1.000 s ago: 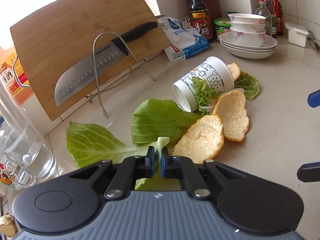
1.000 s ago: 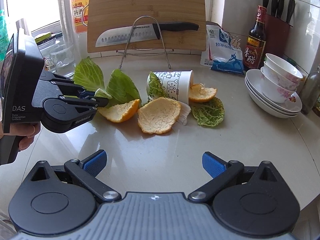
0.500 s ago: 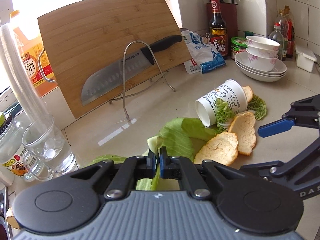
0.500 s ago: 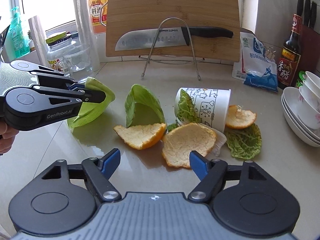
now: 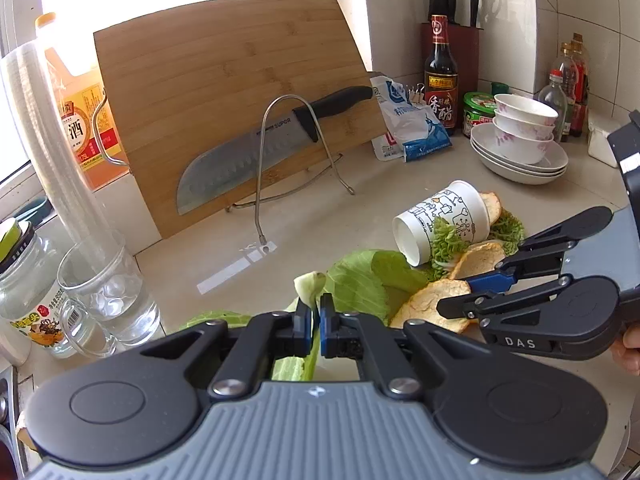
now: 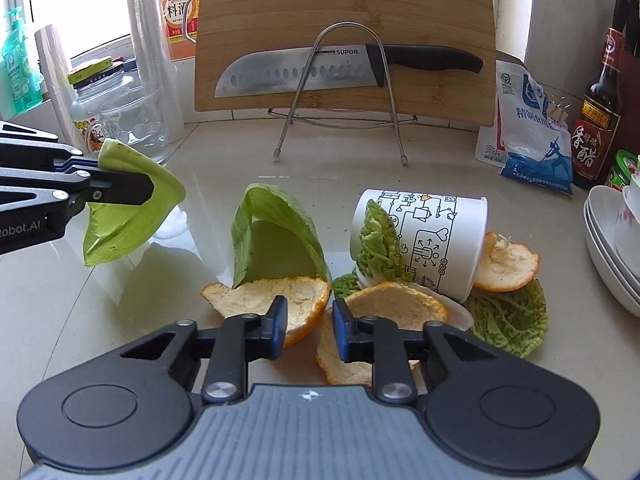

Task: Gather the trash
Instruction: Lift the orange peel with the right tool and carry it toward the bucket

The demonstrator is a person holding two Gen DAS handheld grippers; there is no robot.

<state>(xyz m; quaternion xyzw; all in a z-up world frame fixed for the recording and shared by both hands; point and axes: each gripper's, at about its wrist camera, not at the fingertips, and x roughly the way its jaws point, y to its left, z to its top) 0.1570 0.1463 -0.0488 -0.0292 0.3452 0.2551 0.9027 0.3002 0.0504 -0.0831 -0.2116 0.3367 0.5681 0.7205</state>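
Observation:
My left gripper [image 5: 315,320] is shut on a green cabbage leaf [image 6: 132,208] and holds it above the counter; the leaf also shows in the left wrist view [image 5: 308,284]. My right gripper [image 6: 310,330] is partly open, its fingers on either side of the edge of an orange peel [image 6: 264,300]. A second peel [image 6: 392,304] lies to its right. A tipped paper cup [image 6: 428,240], another cabbage leaf [image 6: 272,236], a third peel [image 6: 506,266] and crinkled leaves [image 6: 508,320] lie around them.
A cutting board [image 6: 344,12] with a knife [image 6: 304,72] on a wire stand leans at the back. A glass mug [image 5: 104,292] and a jar [image 5: 24,280] stand left. Stacked bowls [image 5: 520,140], a vinegar bottle [image 5: 440,76] and a salt bag [image 5: 412,124] stand right.
My left gripper has lifted the cabbage leaf off the counter. My right gripper has moved forward and down to the orange peel, and its jaws have narrowed.

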